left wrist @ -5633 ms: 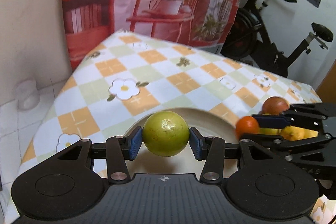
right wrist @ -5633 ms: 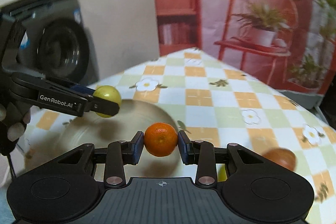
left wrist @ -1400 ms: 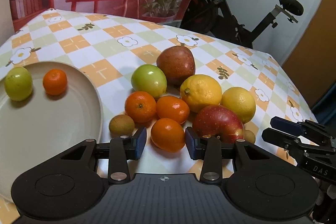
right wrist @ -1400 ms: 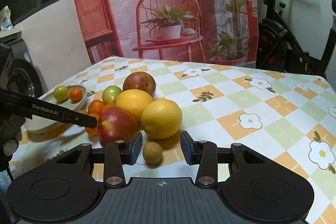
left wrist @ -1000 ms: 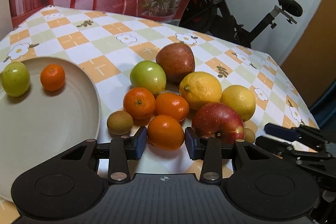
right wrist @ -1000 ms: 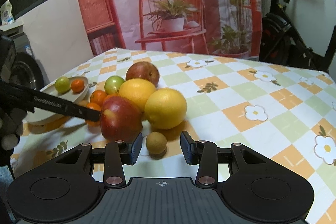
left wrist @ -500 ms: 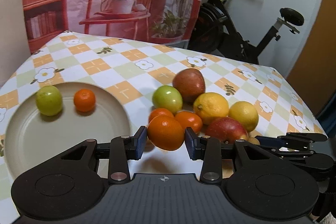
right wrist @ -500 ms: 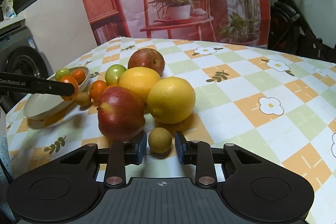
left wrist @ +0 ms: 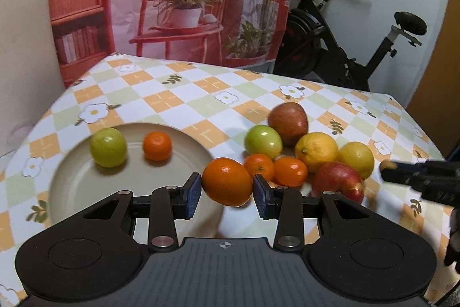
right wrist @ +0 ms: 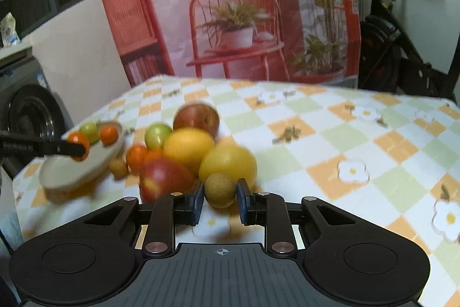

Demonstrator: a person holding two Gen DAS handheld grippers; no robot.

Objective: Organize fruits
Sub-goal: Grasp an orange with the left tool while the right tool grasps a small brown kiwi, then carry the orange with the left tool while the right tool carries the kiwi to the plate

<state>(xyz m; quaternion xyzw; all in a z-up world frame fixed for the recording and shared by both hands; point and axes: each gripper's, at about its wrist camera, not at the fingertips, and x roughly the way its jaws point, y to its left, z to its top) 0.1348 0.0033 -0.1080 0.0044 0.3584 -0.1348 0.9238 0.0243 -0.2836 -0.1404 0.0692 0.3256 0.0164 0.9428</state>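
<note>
**Both grippers loaded above the table**

My left gripper (left wrist: 226,191) is clenched on an orange (left wrist: 227,181), held off the cloth at the plate's (left wrist: 86,186) right edge; the plate carries a green fruit (left wrist: 108,147) and a small mandarin (left wrist: 157,146); my right gripper (right wrist: 220,200) is clamped on a small brown fruit (right wrist: 220,190), just in front of the pile; in that pile I see a red apple (left wrist: 339,181), two lemons (left wrist: 316,151), two mandarins (left wrist: 290,171), a green apple (left wrist: 263,141) and a darker apple (left wrist: 288,119), touching one another on the checked tablecloth (left wrist: 201,99).
</note>
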